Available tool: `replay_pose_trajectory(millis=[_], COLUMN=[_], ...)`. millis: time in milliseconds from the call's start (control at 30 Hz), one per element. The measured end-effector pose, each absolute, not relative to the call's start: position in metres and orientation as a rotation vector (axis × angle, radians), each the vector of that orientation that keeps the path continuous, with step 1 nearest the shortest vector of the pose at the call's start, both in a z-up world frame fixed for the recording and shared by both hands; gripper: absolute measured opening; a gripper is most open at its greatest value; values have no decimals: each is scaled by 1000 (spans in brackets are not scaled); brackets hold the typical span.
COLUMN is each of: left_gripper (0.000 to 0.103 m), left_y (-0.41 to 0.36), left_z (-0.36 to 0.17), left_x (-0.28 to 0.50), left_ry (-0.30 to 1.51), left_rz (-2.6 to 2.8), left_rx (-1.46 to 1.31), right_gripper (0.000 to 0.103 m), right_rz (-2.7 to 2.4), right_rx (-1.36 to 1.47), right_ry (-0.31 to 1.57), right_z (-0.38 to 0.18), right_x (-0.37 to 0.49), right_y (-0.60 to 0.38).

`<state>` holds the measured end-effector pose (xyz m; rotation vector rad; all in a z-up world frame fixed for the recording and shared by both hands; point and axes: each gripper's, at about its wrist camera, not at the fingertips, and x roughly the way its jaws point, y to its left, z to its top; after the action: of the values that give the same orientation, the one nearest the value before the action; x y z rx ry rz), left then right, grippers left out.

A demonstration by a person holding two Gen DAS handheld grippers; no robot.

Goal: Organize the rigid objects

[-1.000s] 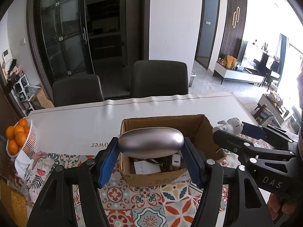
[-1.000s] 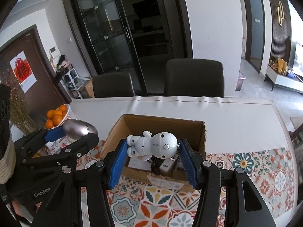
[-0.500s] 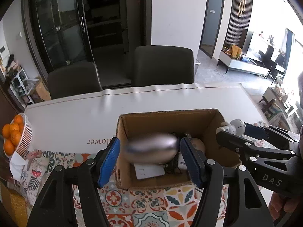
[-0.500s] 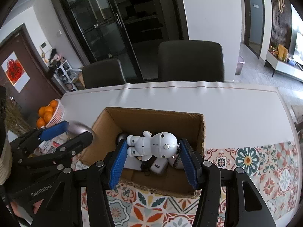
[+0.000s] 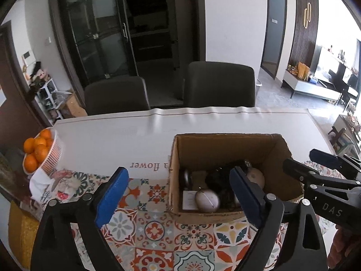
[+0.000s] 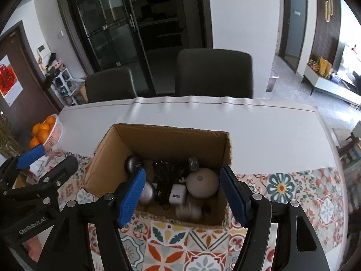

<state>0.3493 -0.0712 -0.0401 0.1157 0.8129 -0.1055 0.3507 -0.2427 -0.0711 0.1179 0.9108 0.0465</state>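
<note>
An open cardboard box point(image 5: 225, 149) point(image 6: 169, 140) stands on the table below both grippers. My left gripper point(image 5: 178, 195) hangs over its left wall; its jaws are opening, with nothing between the blue pads. A silver egg-shaped object point(image 5: 207, 199) point(image 6: 146, 193) lies blurred inside the box. My right gripper point(image 6: 182, 196) is over the box's near side, its jaws also opening and empty. Under it a white robot toy point(image 6: 188, 212) shows as a blur in the box. Each gripper shows in the other's view: left gripper point(image 6: 38, 164), right gripper point(image 5: 322, 164).
The box also holds black cables point(image 6: 167, 176), a white charger point(image 6: 177, 194), a beige ball point(image 6: 202, 181) and a dark round object point(image 6: 133, 164). A basket of oranges point(image 5: 38, 155) sits at the table's left edge. Two dark chairs point(image 5: 218, 83) stand behind the table.
Both grippers moved down over the box and opened. The silver object left the left pads and the white robot toy left the right pads; both now lie in the box.
</note>
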Motion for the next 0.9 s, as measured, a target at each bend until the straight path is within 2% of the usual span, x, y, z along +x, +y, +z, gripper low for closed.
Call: replay_pose_trajectory(millis=[300, 467, 900], left_gripper=[103, 103, 103], left_y=[-57, -53, -50], left_z=[-5, 15, 44], left_x=[296, 263, 195], left_ry=[730, 664, 584], left_rz=[-103, -82, -109], left_rx=[81, 88, 84], right_gripper=[75, 81, 89], right_rz=[-14, -58, -119], right_rx=[105, 68, 84], right_ry=[792, 724, 619], right_z=[-29, -6, 29], right_x=[291, 251, 167], right_y=[-236, -232, -232])
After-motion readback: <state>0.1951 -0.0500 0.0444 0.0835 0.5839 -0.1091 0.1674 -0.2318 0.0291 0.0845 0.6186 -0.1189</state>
